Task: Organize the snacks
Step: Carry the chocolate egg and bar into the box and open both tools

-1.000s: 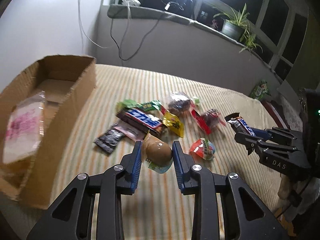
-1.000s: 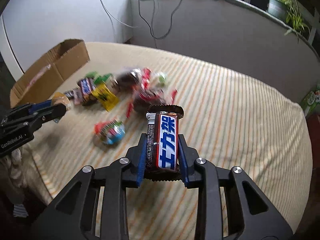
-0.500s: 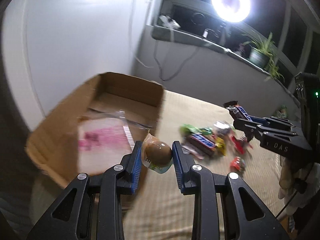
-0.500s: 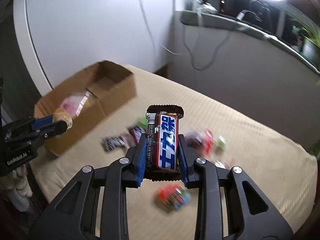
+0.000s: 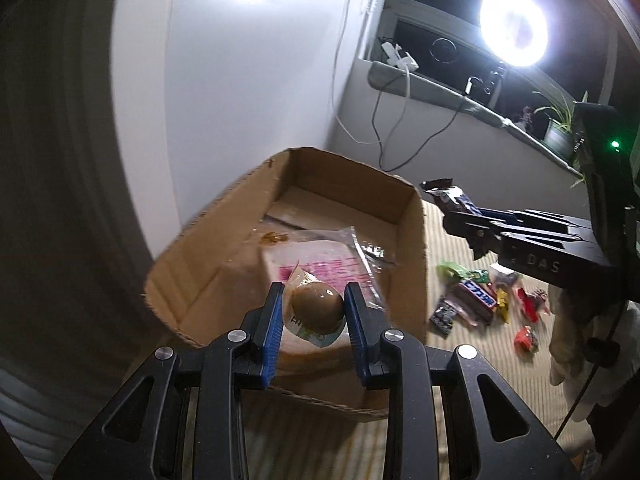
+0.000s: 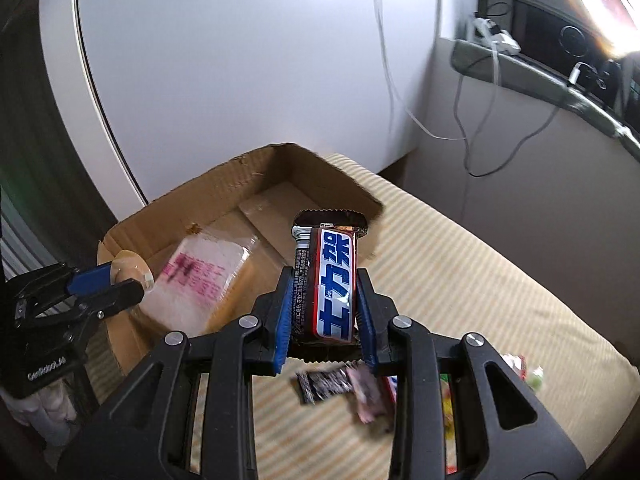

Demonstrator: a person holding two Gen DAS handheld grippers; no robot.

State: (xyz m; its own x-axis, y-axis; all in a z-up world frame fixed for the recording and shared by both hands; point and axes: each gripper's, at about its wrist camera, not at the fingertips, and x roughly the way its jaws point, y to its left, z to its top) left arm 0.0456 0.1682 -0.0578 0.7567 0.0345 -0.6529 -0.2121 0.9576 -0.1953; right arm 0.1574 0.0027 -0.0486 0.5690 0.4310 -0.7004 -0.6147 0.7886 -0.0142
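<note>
Here, a bed with a cream striped cover (image 6: 460,264) sits by a white wall, a bright ring lamp (image 5: 514,32) above the grey sill. The open brown cardboard box (image 5: 412,240) holds a clear pink-printed packet (image 5: 320,264). Above the box, the left claw (image 5: 314,314) clamps a wrapped brown egg-shaped sweet (image 5: 317,306); the right claw (image 6: 326,312) clamps a red-and-blue chocolate bar (image 6: 332,284). Loose wrapped snacks (image 5: 480,304) lie beside the box.

Left tool (image 5: 314,312) pitched down, pads clamped on load; right tool (image 6: 325,292) pitched down, likewise clamped
</note>
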